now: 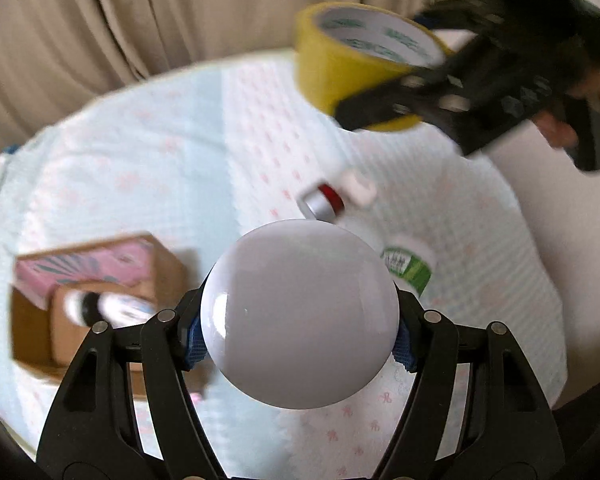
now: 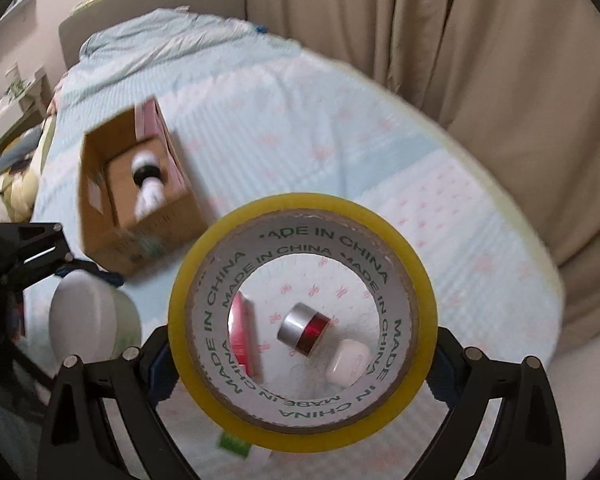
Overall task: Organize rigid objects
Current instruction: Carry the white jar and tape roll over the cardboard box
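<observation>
The left gripper [image 1: 300,344] squeezes a smooth, slippery white ball [image 1: 299,312] by its sides and the right gripper [image 2: 302,364] clamps the stiff, light tape roll [image 2: 303,322], both up above the bed [image 2: 260,92]

The box [image 2: 136,196] sits on the bed [image 2: 300,128] at ten o'clock, with a bottle [image 2: 148,184] inside it. The little jar [image 2: 304,328] lies at six o'clock, the small case [image 2: 348,362] just beside it at its four o'clock.
</observation>
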`<state>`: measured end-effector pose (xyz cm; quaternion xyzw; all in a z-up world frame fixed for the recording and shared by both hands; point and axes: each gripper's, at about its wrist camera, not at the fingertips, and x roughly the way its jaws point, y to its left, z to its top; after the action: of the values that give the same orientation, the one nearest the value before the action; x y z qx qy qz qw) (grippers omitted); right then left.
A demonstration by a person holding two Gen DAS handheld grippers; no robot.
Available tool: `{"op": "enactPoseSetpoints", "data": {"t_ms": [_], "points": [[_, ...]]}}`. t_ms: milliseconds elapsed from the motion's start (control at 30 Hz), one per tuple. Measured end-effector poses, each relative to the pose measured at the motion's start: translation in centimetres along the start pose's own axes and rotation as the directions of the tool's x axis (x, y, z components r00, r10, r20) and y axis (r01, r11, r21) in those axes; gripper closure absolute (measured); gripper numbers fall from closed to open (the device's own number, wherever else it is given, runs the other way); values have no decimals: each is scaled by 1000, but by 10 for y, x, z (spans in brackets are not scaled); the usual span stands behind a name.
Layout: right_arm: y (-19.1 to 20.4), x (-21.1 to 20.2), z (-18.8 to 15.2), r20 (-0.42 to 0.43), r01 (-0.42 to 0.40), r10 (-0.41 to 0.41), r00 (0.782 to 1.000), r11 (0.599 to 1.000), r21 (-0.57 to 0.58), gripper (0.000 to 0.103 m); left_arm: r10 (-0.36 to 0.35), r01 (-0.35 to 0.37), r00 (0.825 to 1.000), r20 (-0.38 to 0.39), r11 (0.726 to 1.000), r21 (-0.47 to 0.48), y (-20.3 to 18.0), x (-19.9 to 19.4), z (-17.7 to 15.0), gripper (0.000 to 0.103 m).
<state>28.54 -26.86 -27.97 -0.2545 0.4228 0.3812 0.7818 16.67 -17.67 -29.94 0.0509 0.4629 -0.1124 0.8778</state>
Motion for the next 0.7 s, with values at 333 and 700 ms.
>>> {"op": "enactPoseSetpoints", "data": {"t_ms": [333, 700], "points": [[53, -126, 73, 102, 88, -102, 990, 987, 134, 7, 52, -44, 992, 119, 997, -64, 84, -128, 42, 36], [150, -145, 142, 137, 154, -213, 967, 924, 349, 7, -3, 10, 991, 132, 999, -48, 214, -180, 25, 36]]}}
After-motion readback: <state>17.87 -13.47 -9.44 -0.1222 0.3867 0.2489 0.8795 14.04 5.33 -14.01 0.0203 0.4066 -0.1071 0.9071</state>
